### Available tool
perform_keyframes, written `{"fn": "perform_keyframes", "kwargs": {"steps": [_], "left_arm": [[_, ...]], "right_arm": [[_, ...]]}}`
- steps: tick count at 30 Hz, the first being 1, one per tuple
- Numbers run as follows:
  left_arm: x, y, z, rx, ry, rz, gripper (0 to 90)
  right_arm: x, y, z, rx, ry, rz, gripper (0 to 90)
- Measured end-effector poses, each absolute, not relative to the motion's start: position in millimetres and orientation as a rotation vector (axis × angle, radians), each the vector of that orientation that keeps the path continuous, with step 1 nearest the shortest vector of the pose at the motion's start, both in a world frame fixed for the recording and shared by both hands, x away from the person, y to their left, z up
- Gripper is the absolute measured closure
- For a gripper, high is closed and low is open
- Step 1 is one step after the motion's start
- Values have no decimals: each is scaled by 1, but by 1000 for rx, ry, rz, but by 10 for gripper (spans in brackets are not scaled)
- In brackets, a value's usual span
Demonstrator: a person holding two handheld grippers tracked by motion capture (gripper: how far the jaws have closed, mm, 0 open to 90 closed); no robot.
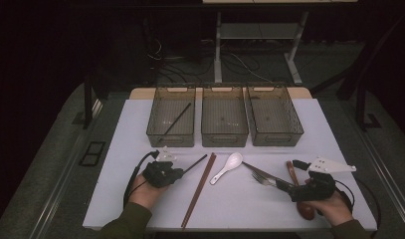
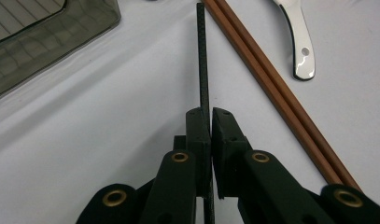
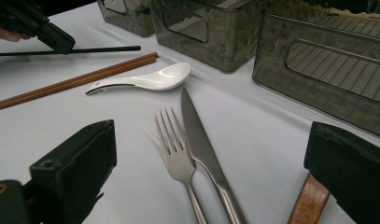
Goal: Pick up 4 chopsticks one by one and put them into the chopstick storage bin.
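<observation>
My left gripper point(image 1: 180, 172) point(image 2: 210, 115) is shut on a thin black chopstick point(image 1: 196, 163) point(image 2: 203, 65), whose free end points toward the bins, low over the white table. A pair of brown chopsticks point(image 1: 200, 188) point(image 2: 271, 88) lies just to its right. My right gripper point(image 1: 291, 187) point(image 3: 211, 140) stands open at the table's right front. Between and ahead of its jaws lie a steel fork point(image 3: 176, 149) and knife point(image 3: 199, 140). A wooden spoon's handle point(image 3: 309, 200) lies against the right jaw. A white ceramic spoon point(image 1: 228, 167) point(image 3: 150, 79) rests at mid-table.
Three grey see-through bins stand in a row at the back. The left bin point(image 1: 155, 130) holds another black chopstick point(image 1: 177, 119); the middle bin point(image 1: 225, 139) and right bin point(image 1: 295, 130) follow. The wooden spoon's bowl point(image 1: 304, 209) lies near the front edge.
</observation>
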State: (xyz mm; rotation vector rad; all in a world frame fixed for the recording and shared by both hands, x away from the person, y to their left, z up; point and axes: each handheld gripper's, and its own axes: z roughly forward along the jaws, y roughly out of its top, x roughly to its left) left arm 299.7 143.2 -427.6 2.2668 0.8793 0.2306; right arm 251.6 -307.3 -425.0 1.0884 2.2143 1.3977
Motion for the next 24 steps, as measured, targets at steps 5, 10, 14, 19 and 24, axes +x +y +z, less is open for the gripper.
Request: {"fn": "perform_keyframes", "kwargs": {"steps": [5,10,14,19,24], "left_arm": [[300,144,-427,2279,865,224,858],[299,145,-425,2280,862,218,858],[298,146,-423,2277,853,214,858],[298,147,-419,2267,840,208,858],[298,148,-414,2257,829,207,858]], "right_arm": [[251,-305,-426,1081,2223,1405,27],[252,-303,-427,1094,2230,1431,27],[252,-302,-428,1089,2240,1426,27],[253,-298,-429,1075,2255,1430,27],[253,-298,-429,1082,2255,1427,27]]}}
